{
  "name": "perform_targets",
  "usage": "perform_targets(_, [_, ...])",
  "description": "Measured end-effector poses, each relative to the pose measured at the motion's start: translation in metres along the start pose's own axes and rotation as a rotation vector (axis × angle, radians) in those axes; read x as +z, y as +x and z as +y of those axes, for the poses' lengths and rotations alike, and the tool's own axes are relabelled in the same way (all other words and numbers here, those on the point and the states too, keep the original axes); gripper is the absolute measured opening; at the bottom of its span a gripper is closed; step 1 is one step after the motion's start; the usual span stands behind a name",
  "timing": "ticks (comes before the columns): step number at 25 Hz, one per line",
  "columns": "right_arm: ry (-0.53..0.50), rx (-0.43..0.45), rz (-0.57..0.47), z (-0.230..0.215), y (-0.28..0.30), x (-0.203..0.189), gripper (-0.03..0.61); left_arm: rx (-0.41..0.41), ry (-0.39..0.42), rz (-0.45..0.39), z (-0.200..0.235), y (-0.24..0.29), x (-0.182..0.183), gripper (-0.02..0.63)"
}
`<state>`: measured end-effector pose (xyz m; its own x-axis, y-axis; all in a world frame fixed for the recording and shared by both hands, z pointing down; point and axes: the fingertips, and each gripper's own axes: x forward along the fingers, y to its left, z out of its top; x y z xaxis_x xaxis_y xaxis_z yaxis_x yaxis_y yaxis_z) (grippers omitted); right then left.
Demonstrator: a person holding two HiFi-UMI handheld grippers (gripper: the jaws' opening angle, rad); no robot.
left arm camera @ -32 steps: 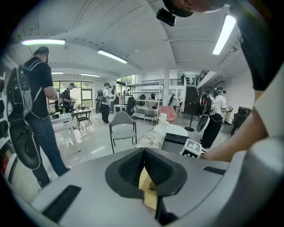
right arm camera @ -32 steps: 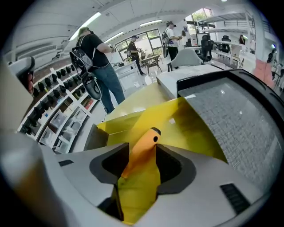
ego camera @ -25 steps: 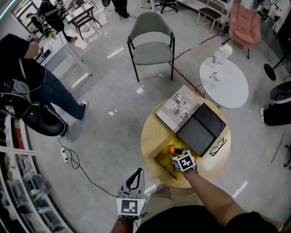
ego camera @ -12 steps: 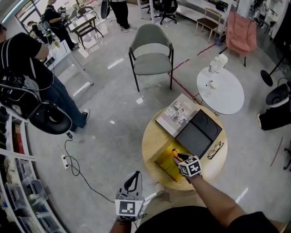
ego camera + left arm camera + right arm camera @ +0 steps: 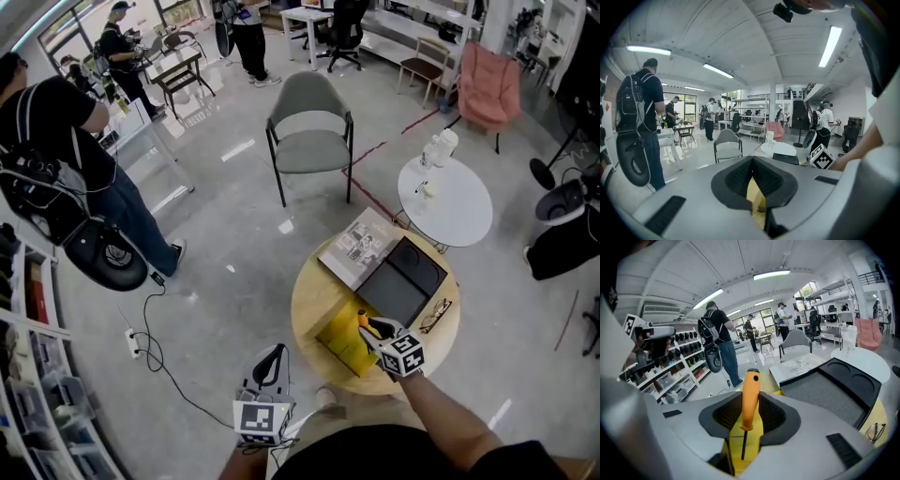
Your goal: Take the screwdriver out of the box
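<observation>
Yellow box, one; orange screwdriver, one.

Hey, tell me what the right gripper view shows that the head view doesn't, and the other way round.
Only the right gripper view shows the right gripper up close, shut on the screwdriver handle, with the thin dark shaft hanging below. It alone shows the ceiling lights.
Only the head view shows the person's right forearm and the wooden table as a whole round top.
Both show the orange handle, the yellow box, the black tray and the grey chair.
</observation>
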<state>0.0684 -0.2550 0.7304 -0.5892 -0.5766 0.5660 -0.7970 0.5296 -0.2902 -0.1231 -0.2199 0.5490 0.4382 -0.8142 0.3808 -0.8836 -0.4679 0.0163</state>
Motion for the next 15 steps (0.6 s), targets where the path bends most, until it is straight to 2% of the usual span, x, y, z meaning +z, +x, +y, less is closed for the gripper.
perform_targets(6, [-0.103, 0.052, -0.083, 0.027, -0.028, 0.026, 0.124, -0.004, 0.017, -0.018, 0.002, -0.005, 0.014, 0.014])
perform_targets(11, [-0.082, 0.055, -0.099, 0.038, -0.045, 0.032, 0.126, -0.007, 0.02, -0.031, 0.003, -0.007, 0.02, 0.014])
perform_targets(15, [-0.1, 0.062, -0.163, 0.05, -0.064, 0.05, 0.124, -0.011, 0.023, -0.05, 0.003, -0.009, 0.024, 0.014])
